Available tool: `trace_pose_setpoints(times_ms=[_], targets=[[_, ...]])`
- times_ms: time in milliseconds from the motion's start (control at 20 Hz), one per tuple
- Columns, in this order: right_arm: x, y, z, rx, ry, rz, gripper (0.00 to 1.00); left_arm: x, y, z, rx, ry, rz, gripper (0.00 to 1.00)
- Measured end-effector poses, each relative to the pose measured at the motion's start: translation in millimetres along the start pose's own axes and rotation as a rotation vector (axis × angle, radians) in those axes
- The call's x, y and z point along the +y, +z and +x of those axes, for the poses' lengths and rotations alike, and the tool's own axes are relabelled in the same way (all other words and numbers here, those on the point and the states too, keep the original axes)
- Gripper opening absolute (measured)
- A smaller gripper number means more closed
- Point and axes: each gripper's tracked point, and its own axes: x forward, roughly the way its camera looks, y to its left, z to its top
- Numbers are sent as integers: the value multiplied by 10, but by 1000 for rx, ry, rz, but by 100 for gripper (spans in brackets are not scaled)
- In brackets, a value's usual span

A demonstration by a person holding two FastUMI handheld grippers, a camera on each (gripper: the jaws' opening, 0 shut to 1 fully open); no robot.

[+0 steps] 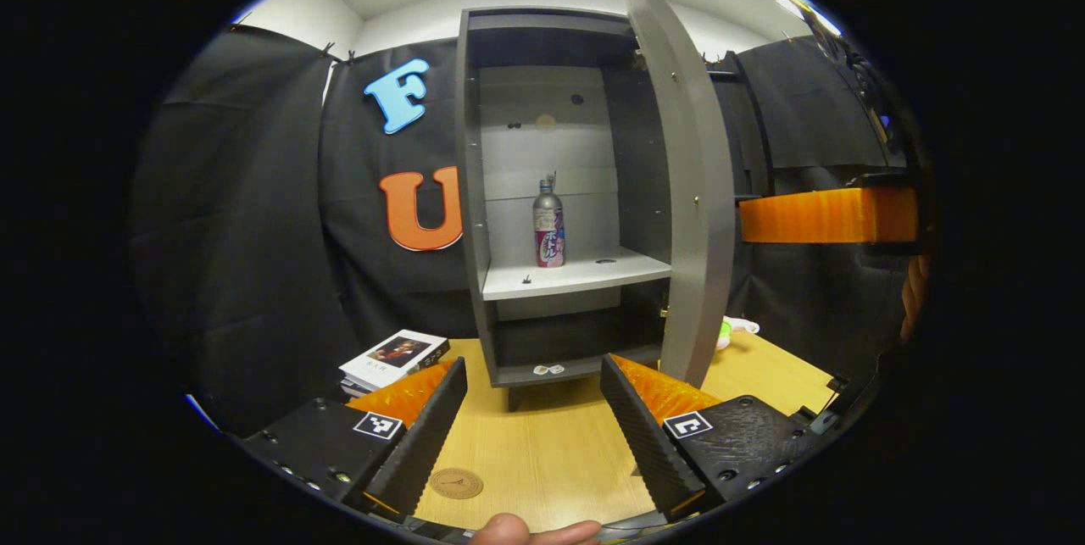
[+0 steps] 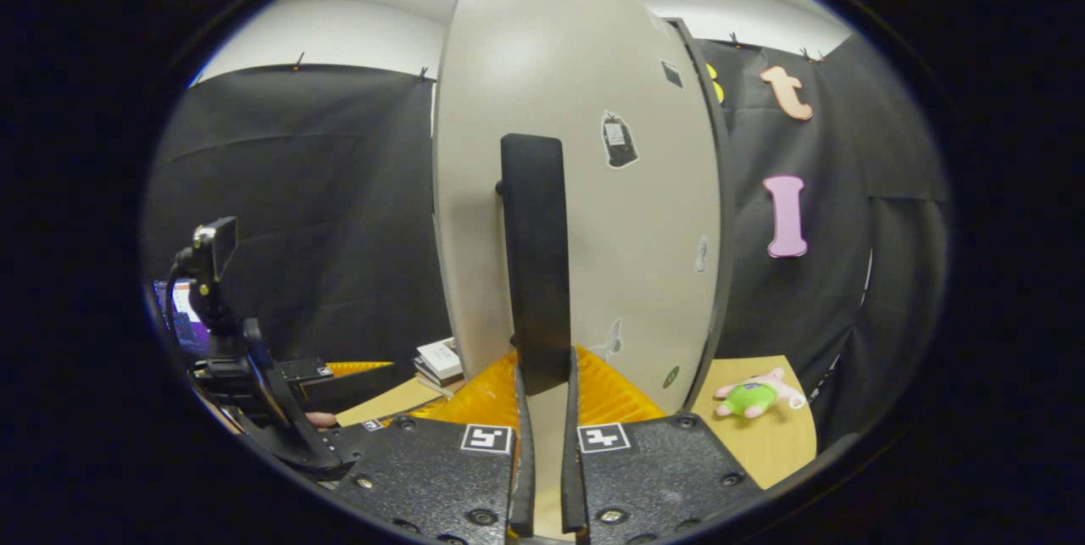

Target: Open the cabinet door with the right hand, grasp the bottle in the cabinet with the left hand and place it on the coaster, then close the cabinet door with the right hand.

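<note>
My right gripper (image 2: 542, 388) pinches the door handle (image 2: 532, 261). The bottle (image 1: 548, 224) stands upright on the shelf (image 1: 585, 274), straight ahead of my spread left gripper (image 1: 534, 435), near the shelf's middle.

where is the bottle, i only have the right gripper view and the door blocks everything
Observer: The bottle stands upright on the cabinet's middle shelf, seen in the left gripper view.
Operator: is the left hand-held gripper on it
Observer: No, the left hand-held gripper is open, low over the table, well short of the cabinet.
Operator: where's the coaster
Observer: The coaster lies on the table between that gripper's fingers, near the front edge.
</note>
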Motion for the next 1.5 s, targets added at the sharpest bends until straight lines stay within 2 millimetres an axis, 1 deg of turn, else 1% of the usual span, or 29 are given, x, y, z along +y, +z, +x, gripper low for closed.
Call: trace_pose_setpoints(times_ms=[150,250,400,500,550,600,650,700,750,800,850,900,950,1000,1200,1300,1400,1450,1500], targets=[[-69,-6,-19,2,-35,-9,15,-116,98,133,-18,-32,-6,96],[-121,-1,-63,-5,-64,-7,15,-169,155,188,-33,-48,-5,96],[-175,10,-69,-22,-132,40,13,-245,311,402,-62,-63,-7,96],[-197,6,-93,-30,-164,56,13,-276,468,560,-84,-70,3,96],[-229,11,-106,-33,-183,48,12,-303,559,658,-95,-76,6,96],[-300,25,-134,-40,-211,30,12,-329,626,762,-102,-83,-4,96],[-373,37,-162,-45,-241,-2,10,-364,685,855,-107,-94,-23,96],[-466,51,-204,-47,-265,-32,12,-376,754,955,-115,-99,-38,96],[-520,66,-225,-46,-277,-36,12,-369,840,1055,-123,-94,-41,96],[-523,46,-233,-48,-283,-21,12,-354,918,1148,-133,-91,-41,96],[-520,41,-241,-50,-288,-4,11,-365,960,1252,-138,-91,-36,96],[-535,30,-252,-52,-298,3,12,-373,994,1374,-138,-95,-34,96],[-564,39,-268,-52,-312,1,12,-371,1006,1502,-136,-96,-41,95],[-635,44,-312,-53,-329,0,12,-368,1009,1657,-134,-99,-53,96],[-920,32,-468,-60,-400,18,12,-234,1040,2221,-116,-63,-58,96],[-1050,47,-513,-64,-443,16,12,-262,1051,2454,-102,-80,-73,96],[-1220,56,-549,-64,-494,5,10,-193,1118,2670,-109,-64,-63,95],[-1274,58,-551,-71,-502,18,7,-178,1149,2779,-115,-58,-51,95],[-1252,47,-554,-74,-489,36,7,-180,1152,2878,-110,-59,-33,95]])
